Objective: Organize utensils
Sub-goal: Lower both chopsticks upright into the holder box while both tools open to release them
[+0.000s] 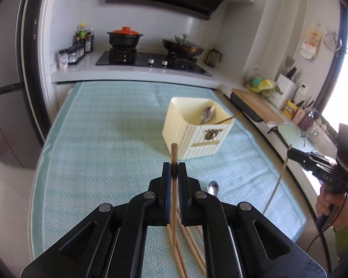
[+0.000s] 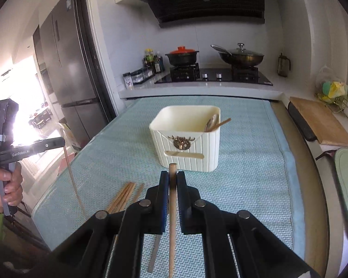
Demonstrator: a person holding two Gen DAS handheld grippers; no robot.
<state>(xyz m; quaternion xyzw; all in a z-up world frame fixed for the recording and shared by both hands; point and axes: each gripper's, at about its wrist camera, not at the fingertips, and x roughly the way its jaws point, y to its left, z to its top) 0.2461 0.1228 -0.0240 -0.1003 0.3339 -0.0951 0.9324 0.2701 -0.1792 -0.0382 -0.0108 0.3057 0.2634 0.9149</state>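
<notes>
gripping one chopstick [image 1: 174, 159] each, both fingers hang over the teal mat [image 1: 109, 139] by the stove [image 1: 150, 60].

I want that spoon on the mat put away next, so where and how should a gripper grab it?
Judging from both views, grip the spoon by its flat handle, from above, jaws across its narrow width. It lies flat on the mat, under the right gripper; the rounded bowl would likely slip.

"GenRobot.AI" on the left claw [image 2: 62, 141]; "DAS" on the right claw [image 1: 290, 153].
</notes>
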